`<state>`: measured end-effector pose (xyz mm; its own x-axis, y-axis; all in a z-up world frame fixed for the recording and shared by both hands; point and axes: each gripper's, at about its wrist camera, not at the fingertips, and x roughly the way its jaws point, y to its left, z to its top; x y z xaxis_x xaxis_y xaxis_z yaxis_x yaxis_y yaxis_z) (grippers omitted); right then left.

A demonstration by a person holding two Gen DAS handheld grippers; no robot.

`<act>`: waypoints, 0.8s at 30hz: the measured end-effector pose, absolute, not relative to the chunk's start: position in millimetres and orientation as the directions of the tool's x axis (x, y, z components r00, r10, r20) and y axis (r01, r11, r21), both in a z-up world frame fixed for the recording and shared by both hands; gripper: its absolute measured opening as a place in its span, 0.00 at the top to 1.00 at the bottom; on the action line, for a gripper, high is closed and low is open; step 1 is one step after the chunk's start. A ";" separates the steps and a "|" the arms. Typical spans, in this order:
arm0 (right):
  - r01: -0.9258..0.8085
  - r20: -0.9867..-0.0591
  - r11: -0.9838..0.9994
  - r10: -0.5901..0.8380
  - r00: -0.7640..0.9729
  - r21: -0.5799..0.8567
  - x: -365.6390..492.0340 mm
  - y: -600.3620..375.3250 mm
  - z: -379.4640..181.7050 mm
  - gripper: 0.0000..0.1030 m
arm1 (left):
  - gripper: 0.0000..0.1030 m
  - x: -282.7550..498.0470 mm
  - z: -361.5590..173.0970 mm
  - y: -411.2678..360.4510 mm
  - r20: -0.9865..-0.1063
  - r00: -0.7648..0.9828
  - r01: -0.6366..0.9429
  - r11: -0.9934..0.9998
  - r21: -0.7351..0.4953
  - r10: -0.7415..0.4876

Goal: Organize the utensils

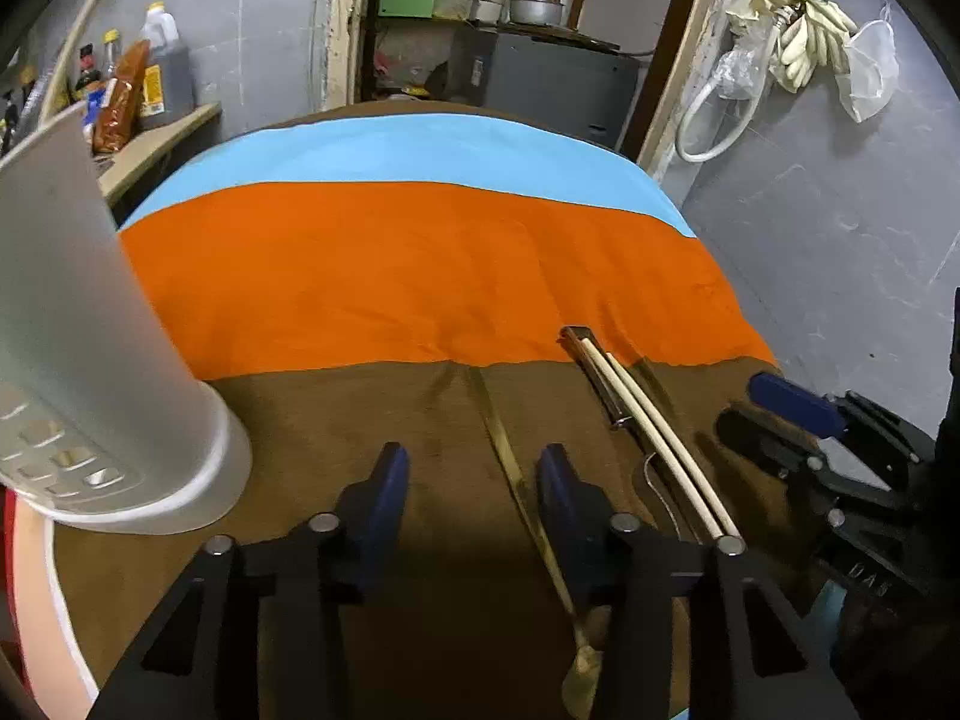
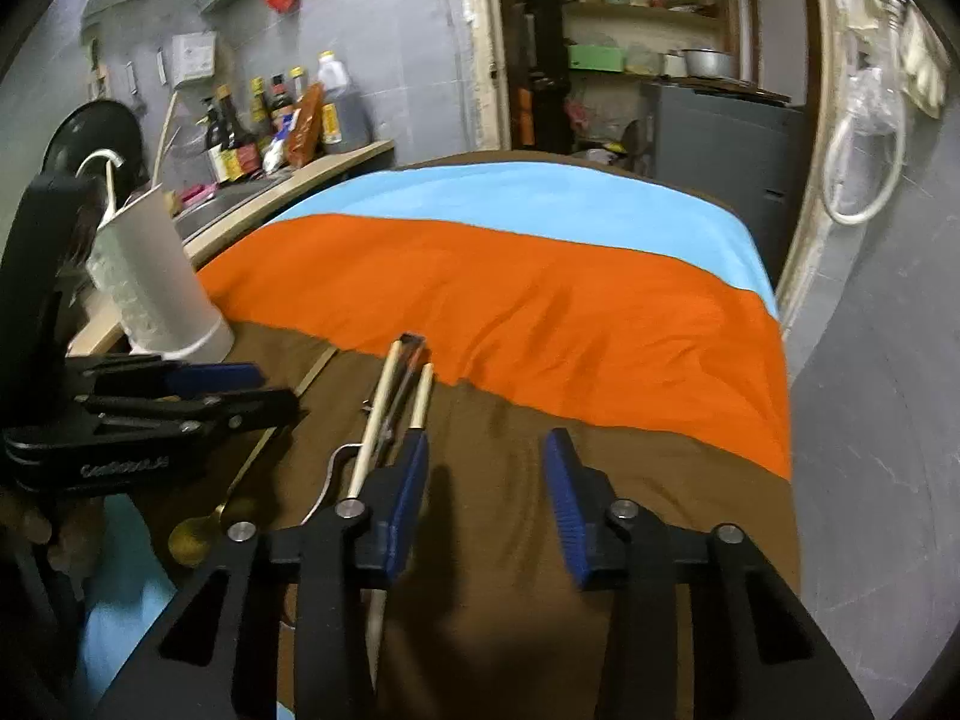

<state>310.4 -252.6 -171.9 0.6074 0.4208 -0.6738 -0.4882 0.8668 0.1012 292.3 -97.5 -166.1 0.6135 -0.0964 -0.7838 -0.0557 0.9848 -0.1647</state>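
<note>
Striped cloth-covered table [image 1: 420, 264], chopsticks [image 1: 654, 432], spoon [image 1: 528, 510], holder [image 1: 90, 360]

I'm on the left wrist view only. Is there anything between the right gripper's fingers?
Observer: No, the right gripper stands open over bare cloth. The chopsticks lie just outside one finger.
Operator: Does the white holder have anything in it?
Observer: It appears so. A white hooked handle sticks up from the open top of the white holder.
</note>
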 end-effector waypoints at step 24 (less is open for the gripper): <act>-0.582 -0.783 0.810 0.407 0.471 0.072 333.4 -213.2 -176.1 0.82 | 0.90 319.4 -175.1 -92.1 -0.828 0.501 -0.051 0.947 -0.318 -0.251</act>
